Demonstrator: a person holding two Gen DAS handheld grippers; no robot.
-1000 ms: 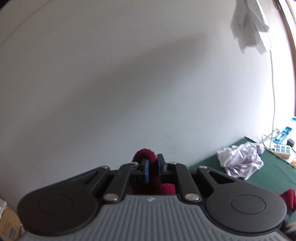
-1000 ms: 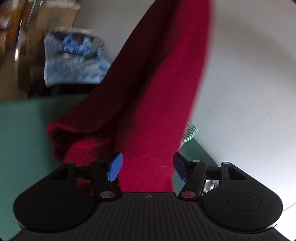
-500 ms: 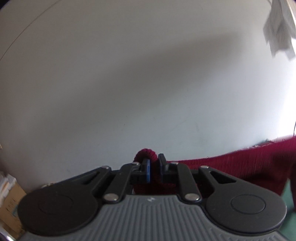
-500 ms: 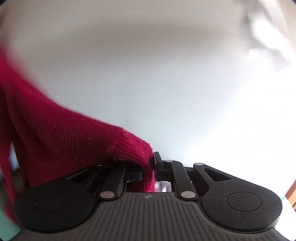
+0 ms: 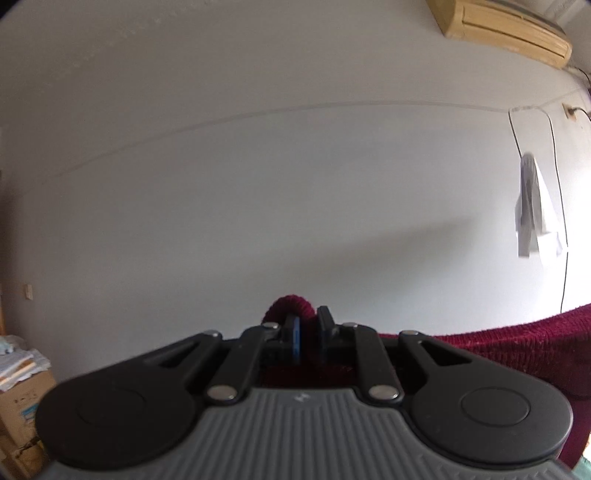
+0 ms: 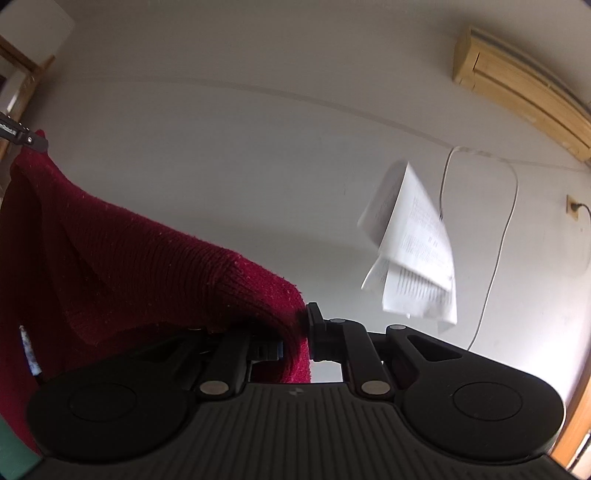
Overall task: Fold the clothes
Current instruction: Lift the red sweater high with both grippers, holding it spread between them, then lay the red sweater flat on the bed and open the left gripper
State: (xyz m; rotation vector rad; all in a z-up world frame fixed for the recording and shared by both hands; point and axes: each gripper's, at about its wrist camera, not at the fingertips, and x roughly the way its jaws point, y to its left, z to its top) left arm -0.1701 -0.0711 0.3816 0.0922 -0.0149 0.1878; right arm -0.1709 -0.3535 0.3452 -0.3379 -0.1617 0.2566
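A white wall point(image 5: 258, 184) fills both views, with a yellowed air conditioner point(image 6: 517, 96) at one o'clock and a sheaf of papers point(image 6: 413, 251) hanging at three o'clock in the right wrist view. The red sweater point(image 6: 129, 266) stretches in the air between the two tongs, running off toward nine o'clock there. The right gripper point(image 6: 304, 332) is clenched on its ribbed edge and the left gripper point(image 5: 308, 332) pinches a bunched fold of it at six o'clock.

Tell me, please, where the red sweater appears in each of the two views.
Left wrist: red sweater at lower right, a fold pinched in the left gripper.
Right wrist: it fills the left side, edge clamped in the right gripper.
Shared landmark: air conditioner, top right in both.
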